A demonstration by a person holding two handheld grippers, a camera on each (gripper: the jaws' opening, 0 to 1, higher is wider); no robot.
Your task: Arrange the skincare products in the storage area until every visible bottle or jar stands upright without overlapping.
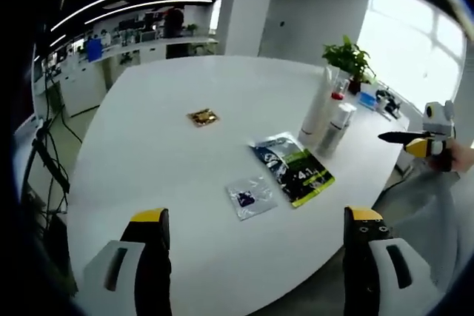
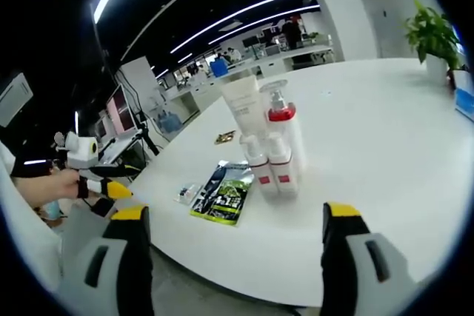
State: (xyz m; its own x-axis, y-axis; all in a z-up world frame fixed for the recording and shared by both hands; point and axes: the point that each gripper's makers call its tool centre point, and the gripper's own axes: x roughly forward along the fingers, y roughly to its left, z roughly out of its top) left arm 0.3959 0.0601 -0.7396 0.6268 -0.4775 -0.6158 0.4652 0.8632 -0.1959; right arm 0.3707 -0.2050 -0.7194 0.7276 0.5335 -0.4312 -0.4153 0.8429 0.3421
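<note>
A cluster of upright skincare bottles (image 1: pixel 326 116) stands on the white table (image 1: pixel 163 183) near its right edge. In the right gripper view it reads as a tall white tube (image 2: pixel 241 103), a clear pump bottle with a red collar (image 2: pixel 283 120) and two small white bottles (image 2: pixel 269 166) in front. My left gripper (image 1: pixel 258 257) hovers open over the near table edge, well short of them. My right gripper (image 2: pixel 235 257) is open too, with the bottles ahead of its jaws and nothing between them.
A green and black packet (image 1: pixel 294 168), a small clear sachet (image 1: pixel 250 197) and a gold packet (image 1: pixel 202 117) lie flat on the table. A potted plant (image 1: pixel 348 57) stands behind the bottles. A person's hand (image 2: pixel 52 183) holds the left gripper beyond the table edge.
</note>
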